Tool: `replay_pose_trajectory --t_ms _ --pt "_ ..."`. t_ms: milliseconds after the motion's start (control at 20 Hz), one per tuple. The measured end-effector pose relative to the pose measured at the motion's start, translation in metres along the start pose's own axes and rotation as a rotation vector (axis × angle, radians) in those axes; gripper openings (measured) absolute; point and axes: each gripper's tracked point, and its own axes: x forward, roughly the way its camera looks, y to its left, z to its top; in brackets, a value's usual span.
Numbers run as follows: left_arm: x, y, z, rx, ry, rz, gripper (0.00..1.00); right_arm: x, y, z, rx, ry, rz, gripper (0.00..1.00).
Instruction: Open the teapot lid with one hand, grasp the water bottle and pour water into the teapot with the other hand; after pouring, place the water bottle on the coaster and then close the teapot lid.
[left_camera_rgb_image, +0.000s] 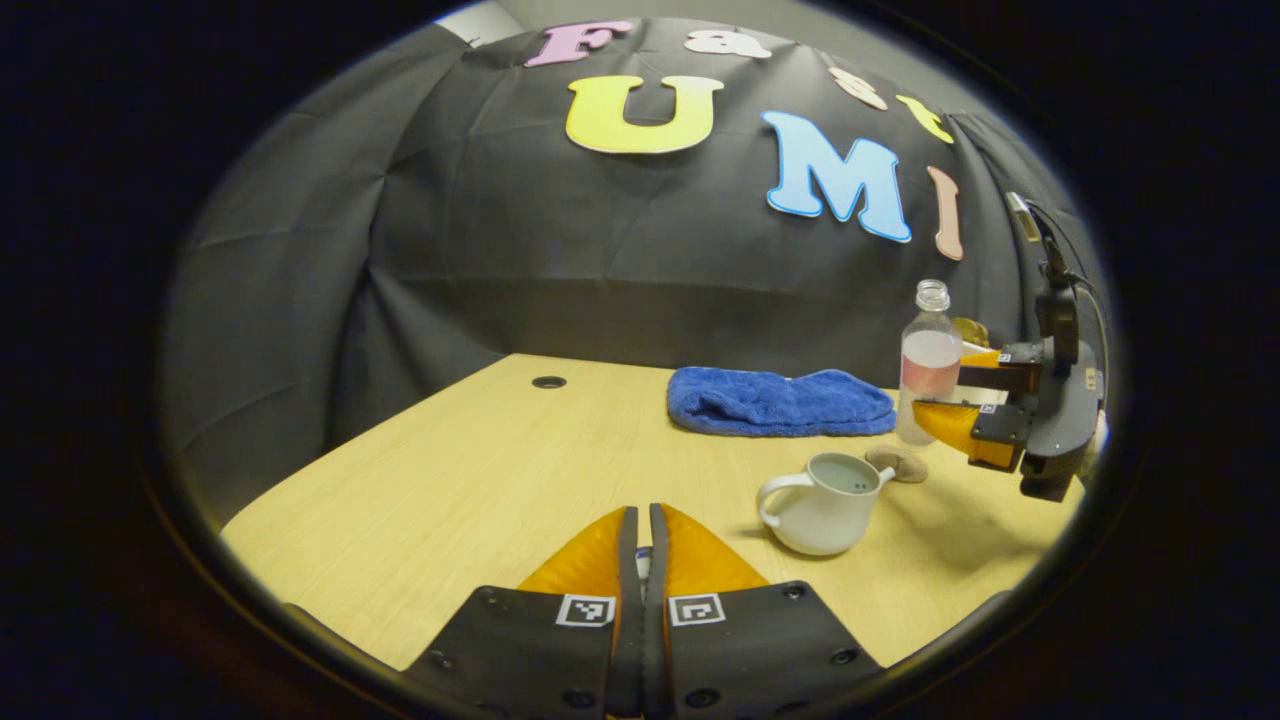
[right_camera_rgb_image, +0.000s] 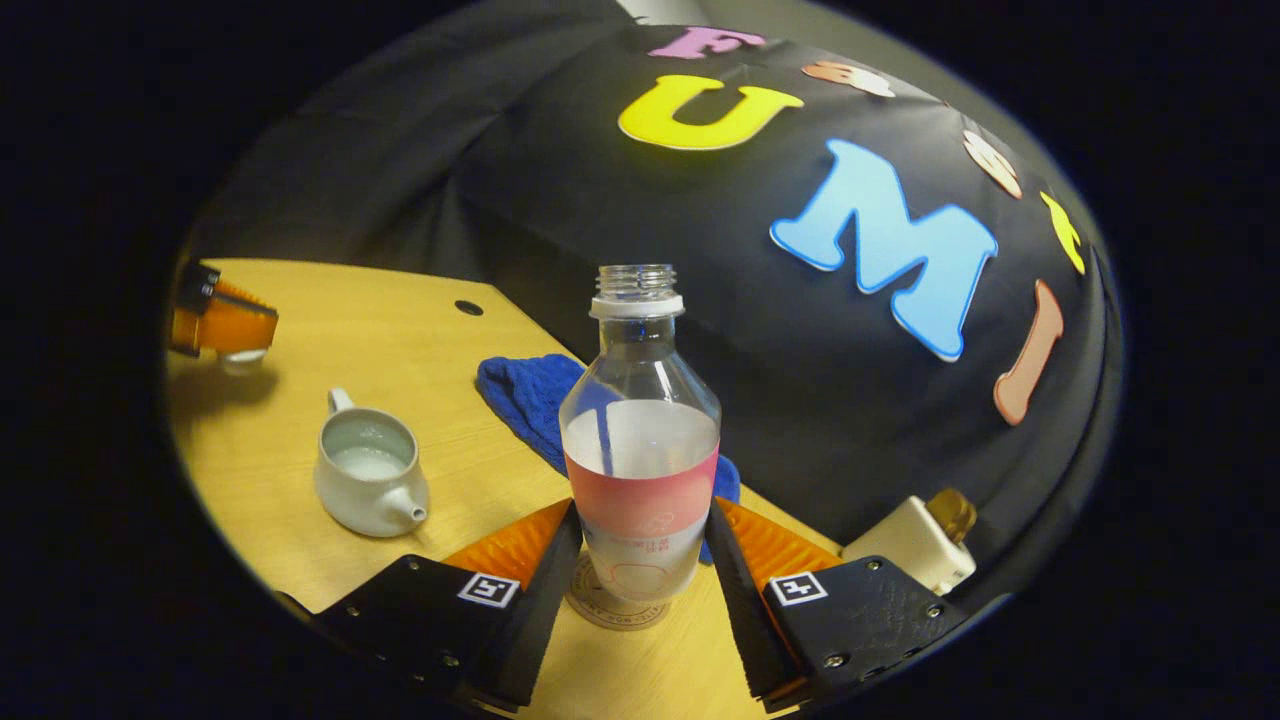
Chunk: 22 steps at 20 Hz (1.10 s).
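Observation:
My right gripper (right_camera_rgb_image: 642, 508) is shut on the clear water bottle (right_camera_rgb_image: 640, 450), which is upright, uncapped and partly filled, with a pink label band. The bottle's base is at the round coaster (right_camera_rgb_image: 612, 602); whether it rests on it or hangs just above, I cannot tell. The white teapot (right_camera_rgb_image: 368, 487) stands open to the left with water inside. In the left gripper view the teapot (left_camera_rgb_image: 825, 505) sits ahead to the right, with the bottle (left_camera_rgb_image: 930, 365) and right gripper (left_camera_rgb_image: 940, 392) beyond it. My left gripper (left_camera_rgb_image: 643, 512) is shut on the small white teapot lid (right_camera_rgb_image: 240, 356), held above the table.
A blue towel (left_camera_rgb_image: 782, 402) lies at the back of the wooden table (left_camera_rgb_image: 480, 470), behind the teapot. A white box with an amber object (right_camera_rgb_image: 912, 545) sits at the far right by the wall. A cable hole (left_camera_rgb_image: 548, 382) marks the table's back left.

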Motion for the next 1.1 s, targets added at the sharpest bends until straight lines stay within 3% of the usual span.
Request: replay_pose_trajectory --t_ms 250,400,700,1100 --pt "0.000 0.000 0.000 -0.002 -0.002 0.001 0.05 0.013 -0.009 -0.018 0.259 0.031 0.034 0.76" --pt "0.000 0.000 0.000 -0.001 -0.001 0.001 0.05 0.020 -0.014 -0.029 0.340 0.060 0.038 0.76" --pt "0.000 0.000 0.000 -0.001 0.000 0.004 0.06 0.026 -0.021 -0.034 0.467 0.073 0.057 0.76" --pt "0.004 -0.006 0.003 -0.015 -0.003 -0.010 0.07 0.020 -0.022 -0.034 0.504 0.066 0.082 0.78"
